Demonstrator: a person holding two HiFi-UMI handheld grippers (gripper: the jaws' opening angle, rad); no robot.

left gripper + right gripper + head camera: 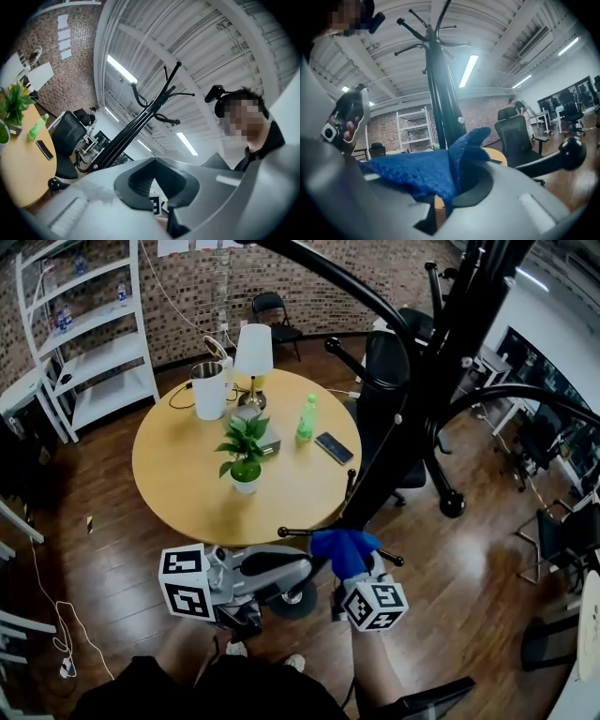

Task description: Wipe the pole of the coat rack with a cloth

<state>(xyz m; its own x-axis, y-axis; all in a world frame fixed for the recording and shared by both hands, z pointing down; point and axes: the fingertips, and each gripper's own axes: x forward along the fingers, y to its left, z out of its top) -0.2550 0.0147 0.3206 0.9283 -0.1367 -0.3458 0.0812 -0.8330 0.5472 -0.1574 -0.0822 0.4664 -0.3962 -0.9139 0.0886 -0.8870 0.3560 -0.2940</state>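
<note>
The black coat rack pole (403,427) slants down from the top right to just past the table's near edge. It also shows as the pole (440,103) in the right gripper view and the pole (126,140) in the left gripper view. My right gripper (354,563) is shut on a blue cloth (342,547), which sits bunched against the pole's lower part, by two short pegs. In the right gripper view the cloth (417,171) drapes over the right gripper (454,197). My left gripper (300,570) is just left of the cloth. The left gripper (157,197) has its jaws together, holding nothing.
A round wooden table (178,474) carries a potted plant (244,451), kettle (210,388), lamp (253,352), green bottle (307,418) and phone (334,447). A black office chair (389,371) stands behind the pole. A white shelf (94,334) is at far left.
</note>
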